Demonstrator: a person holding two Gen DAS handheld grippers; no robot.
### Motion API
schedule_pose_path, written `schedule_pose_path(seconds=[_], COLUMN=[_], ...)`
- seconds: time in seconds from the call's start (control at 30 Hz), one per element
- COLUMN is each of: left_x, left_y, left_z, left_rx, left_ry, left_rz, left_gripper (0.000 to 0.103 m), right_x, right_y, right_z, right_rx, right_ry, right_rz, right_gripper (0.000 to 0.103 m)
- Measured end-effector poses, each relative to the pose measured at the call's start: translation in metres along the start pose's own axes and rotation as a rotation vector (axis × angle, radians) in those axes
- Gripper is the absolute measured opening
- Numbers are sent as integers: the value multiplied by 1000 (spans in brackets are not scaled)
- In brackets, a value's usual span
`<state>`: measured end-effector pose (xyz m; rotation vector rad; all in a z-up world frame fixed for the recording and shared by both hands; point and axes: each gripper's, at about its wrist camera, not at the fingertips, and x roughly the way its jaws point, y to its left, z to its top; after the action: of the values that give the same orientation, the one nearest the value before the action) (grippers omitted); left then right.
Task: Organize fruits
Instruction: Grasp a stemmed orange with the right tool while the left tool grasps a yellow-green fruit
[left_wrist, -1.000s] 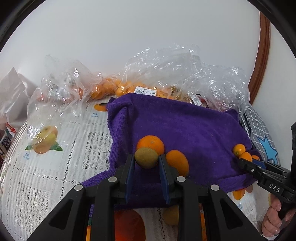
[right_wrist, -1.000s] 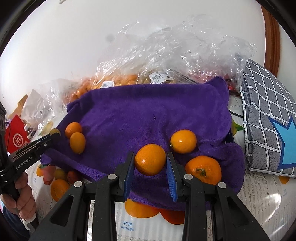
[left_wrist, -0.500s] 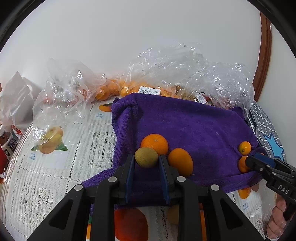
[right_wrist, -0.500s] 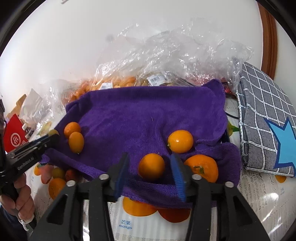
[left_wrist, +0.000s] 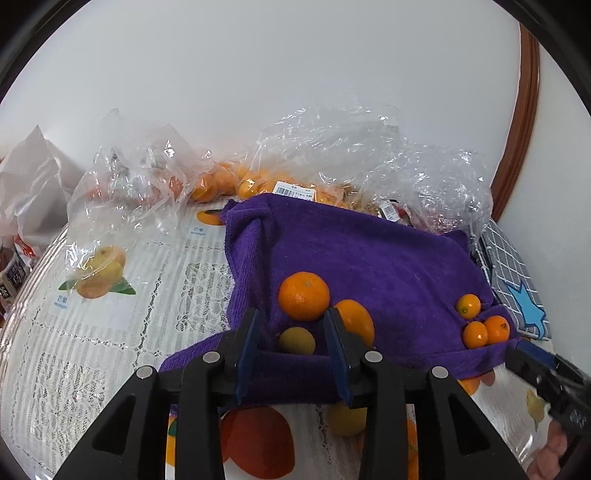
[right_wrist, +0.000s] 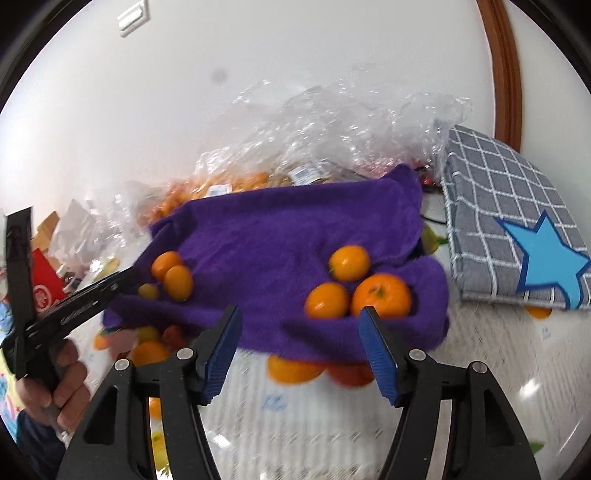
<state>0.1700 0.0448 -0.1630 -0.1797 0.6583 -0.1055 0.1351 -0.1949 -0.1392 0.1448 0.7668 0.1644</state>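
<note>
A purple towel (left_wrist: 369, 254) lies on the table and holds fruit in two groups. My left gripper (left_wrist: 293, 326) is open, with a small yellow-green fruit (left_wrist: 296, 340) resting on the towel between its fingers, next to a round orange (left_wrist: 303, 295) and an oval orange (left_wrist: 354, 320). Three small oranges (left_wrist: 480, 326) sit at the towel's right end. My right gripper (right_wrist: 299, 325) is open and empty, pulled back from that trio (right_wrist: 356, 291). The towel (right_wrist: 277, 236) and the left group (right_wrist: 171, 275) also show in the right wrist view.
Clear plastic bags (left_wrist: 332, 158) with more oranges lie behind the towel against the wall. A grey checked cloth with a blue star (right_wrist: 509, 229) lies to the right. The tablecloth (left_wrist: 110, 332) is lace with printed fruit pictures. A white bag (left_wrist: 29, 192) stands far left.
My left gripper has opened and let the yellow-green fruit down onto the towel. My right gripper has opened wider, released its orange beside the other two and drawn back.
</note>
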Motion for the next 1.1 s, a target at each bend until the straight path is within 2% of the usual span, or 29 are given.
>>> schedule_pose_path(seconds=[0.07, 0.13, 0.17, 0.33, 0.47, 0.7, 0.77, 0.8, 0.9, 1.1], left_x=[-4, -9, -13, -32, -40, -48, -47, -46, -47, -47], left_y=[0, 1, 2, 17, 35, 50, 47, 45, 39, 20], left_z=[-2, -5, -6, -15, -21, -28, -29, -29, -30, -35], left_rx=[10, 19, 22, 14, -17, -42, -28, -18, 12, 95], left_ry=[-5, -17, -25, -49, -33, -19, -16, -14, -18, 9], left_rz=[1, 12, 17, 41, 62, 66, 64, 61, 31, -51], left_gripper=[35, 39, 41, 45, 47, 47, 47, 47, 47, 47], right_x=[-6, -9, -9, -7, -6, 15, 22, 21, 20, -3], right_y=[10, 23, 30, 61, 80, 95, 97, 97, 94, 57], right_z=[-7, -15, -18, -40, -52, -63, -65, -65, -66, -58], right_rx=[-7, -27, -41, -101, -154, -192, -204, -207, -201, -185], right_ry=[8, 19, 30, 100, 122, 189, 216, 202, 198, 120], right_rz=[38, 62, 68, 157, 206, 135, 106, 102, 115, 51], right_gripper=[63, 50, 48, 48, 48, 48, 43, 37, 37, 34])
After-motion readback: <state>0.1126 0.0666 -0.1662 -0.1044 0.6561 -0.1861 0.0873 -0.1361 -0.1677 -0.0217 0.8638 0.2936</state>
